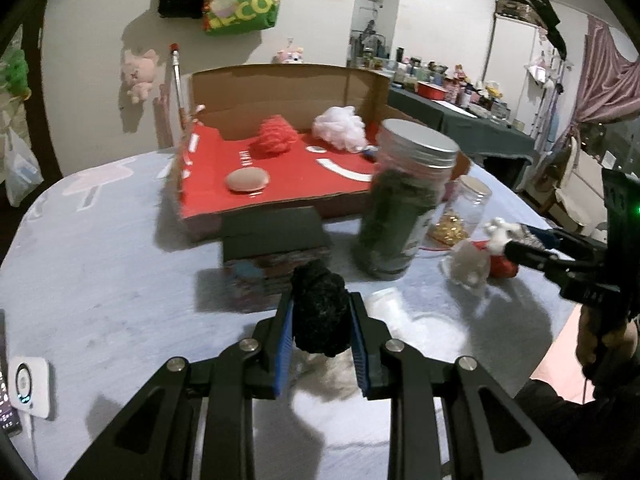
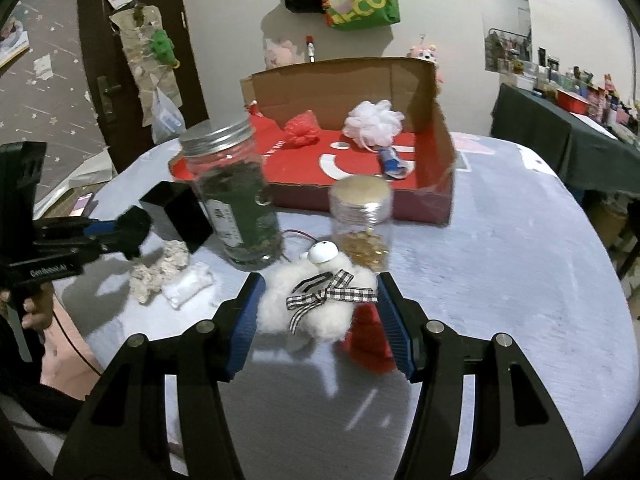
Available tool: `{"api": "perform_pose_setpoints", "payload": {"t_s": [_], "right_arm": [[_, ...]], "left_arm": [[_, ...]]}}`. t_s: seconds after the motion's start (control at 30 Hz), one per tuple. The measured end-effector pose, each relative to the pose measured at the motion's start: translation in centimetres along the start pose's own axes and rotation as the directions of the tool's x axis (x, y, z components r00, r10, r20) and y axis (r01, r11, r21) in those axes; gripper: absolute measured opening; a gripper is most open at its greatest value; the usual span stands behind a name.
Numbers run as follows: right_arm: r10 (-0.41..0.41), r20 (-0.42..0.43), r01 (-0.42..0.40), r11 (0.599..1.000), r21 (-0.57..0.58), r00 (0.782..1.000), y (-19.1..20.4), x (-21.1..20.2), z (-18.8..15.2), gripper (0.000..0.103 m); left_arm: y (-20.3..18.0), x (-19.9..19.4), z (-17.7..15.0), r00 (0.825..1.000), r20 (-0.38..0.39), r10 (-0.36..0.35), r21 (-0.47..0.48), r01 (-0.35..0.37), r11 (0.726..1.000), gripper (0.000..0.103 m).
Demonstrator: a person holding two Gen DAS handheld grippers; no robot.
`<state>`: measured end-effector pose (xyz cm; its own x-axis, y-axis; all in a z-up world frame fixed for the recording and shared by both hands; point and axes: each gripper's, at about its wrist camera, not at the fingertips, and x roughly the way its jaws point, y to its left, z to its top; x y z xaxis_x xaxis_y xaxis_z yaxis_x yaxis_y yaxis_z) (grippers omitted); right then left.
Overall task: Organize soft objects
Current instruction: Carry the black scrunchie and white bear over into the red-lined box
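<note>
My left gripper [image 1: 320,312] is shut on a black fuzzy ball [image 1: 320,312], held above the table; it also shows in the right wrist view [image 2: 134,226]. My right gripper [image 2: 320,304] is shut on a white plush toy [image 2: 308,304] with a checked bow and a red part; it shows in the left wrist view [image 1: 500,236]. An open cardboard box [image 1: 280,92] with a red floor holds a red puff [image 1: 276,136], a white mesh puff [image 1: 340,126] and a tan pad [image 1: 247,180]. A beige fluffy piece [image 2: 158,270] and a small white packet [image 2: 186,284] lie on the table.
A tall glass jar of dark green stuff [image 1: 404,200] and a smaller jar with gold bits [image 1: 464,212] stand in front of the box. A black block [image 1: 276,236] stands on the light tablecloth [image 1: 100,272]. A white device [image 1: 30,388] lies at the left edge.
</note>
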<state>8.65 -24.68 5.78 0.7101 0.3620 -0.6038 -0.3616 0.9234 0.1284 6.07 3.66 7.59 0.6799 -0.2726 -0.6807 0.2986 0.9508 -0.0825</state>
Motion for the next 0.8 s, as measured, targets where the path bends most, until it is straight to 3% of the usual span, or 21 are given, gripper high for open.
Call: {"api": "perform_pose_setpoints", "payload": {"t_s": [0.4,0.8], "right_arm": [[-0.054,-0.006,0.055,0.997,0.051,0.998,-3.8,-0.5,0.0,0.055],[-0.056,-0.013,0.056,0.998,-0.004,0.998,-6.1,0.7,1.1,0.055]], "left_arm": [[4.8,-0.2,-0.8,0.995,-0.023,0.102,-0.003,-0.102,0.995,0.027],[7.6,2.2,0.4,0.998,-0.038,0.047,0.079,-0.044,0.996,0.027]]}}
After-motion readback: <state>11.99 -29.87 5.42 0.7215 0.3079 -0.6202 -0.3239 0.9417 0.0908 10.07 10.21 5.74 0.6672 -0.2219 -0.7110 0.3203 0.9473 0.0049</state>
